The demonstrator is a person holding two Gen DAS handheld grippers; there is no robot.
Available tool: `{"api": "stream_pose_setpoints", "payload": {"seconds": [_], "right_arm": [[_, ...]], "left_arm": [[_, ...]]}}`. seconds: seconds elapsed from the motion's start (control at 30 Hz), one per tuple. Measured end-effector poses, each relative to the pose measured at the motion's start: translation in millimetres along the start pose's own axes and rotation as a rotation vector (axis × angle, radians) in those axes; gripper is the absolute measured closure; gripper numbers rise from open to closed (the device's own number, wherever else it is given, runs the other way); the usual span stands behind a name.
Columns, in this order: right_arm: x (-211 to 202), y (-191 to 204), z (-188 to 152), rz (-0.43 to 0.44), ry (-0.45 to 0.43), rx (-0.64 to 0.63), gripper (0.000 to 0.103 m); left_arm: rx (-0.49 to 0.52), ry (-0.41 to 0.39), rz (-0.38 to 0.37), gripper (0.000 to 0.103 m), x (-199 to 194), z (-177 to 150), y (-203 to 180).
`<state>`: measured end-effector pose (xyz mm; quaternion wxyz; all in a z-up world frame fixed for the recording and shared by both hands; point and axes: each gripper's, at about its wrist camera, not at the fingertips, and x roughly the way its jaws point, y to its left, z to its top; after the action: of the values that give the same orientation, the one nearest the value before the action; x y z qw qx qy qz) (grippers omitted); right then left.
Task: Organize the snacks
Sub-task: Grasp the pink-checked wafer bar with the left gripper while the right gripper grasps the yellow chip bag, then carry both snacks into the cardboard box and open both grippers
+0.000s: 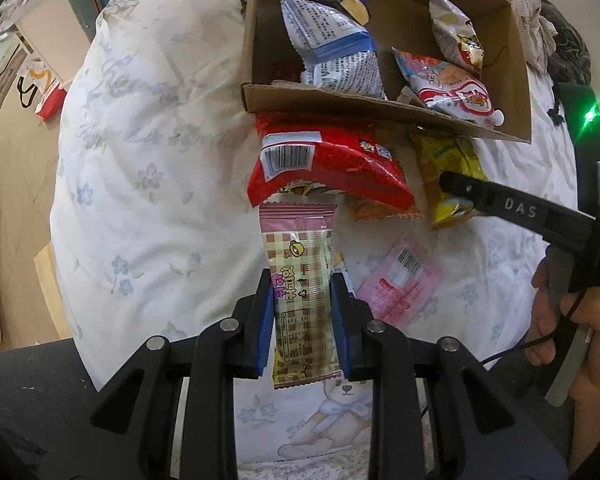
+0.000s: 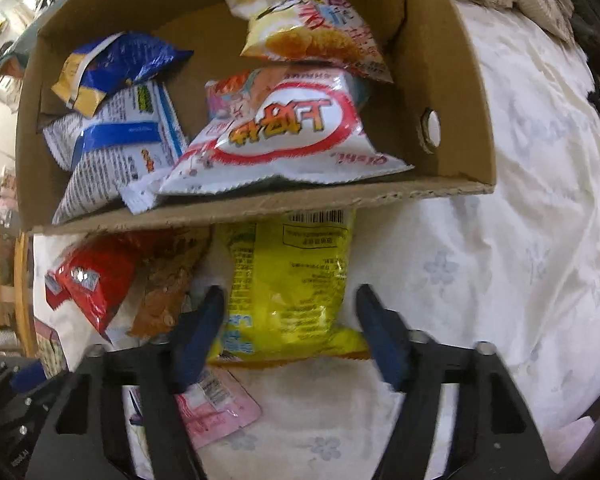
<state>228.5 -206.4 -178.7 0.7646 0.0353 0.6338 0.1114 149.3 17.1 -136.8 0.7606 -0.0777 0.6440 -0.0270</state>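
The left claw [image 1: 302, 312] is pinching a pink checkered wafer packet [image 1: 300, 276] lengthwise, pointing toward the cardboard box [image 1: 380, 110] ahead; the right claw [image 2: 290, 320] is spreading around, probably not touching, the yellow snack bag [image 2: 292, 284] on the bed.

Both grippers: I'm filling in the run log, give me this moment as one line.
left gripper: shut on pink checkered snack bar | right gripper: open around yellow snack bag | cardboard box: partly filled

The yellow packet [image 2: 288, 288], between the right jaws, runs under the cardboard box [image 2: 260, 204]; its top is hidden. Left of them, the orange packet [image 2: 168, 280] looks blurred, perhaps partly covered.
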Motion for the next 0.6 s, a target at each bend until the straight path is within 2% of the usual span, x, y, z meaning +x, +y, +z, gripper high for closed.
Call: {"api": "stream_pose_setpoints", "payload": {"seconds": [0.2,0.6], "right_arm": [[4,2,-7,0.015,0.052,-0.024,0.065],[-22,8,-31,0.066,0.020,-0.037,0.067]], "left_arm": [[-0.001,-0.008,0.018,0.081,2,-1,0],[-0.015,-0.021,0.041,0.081,4,-1,3]]}}
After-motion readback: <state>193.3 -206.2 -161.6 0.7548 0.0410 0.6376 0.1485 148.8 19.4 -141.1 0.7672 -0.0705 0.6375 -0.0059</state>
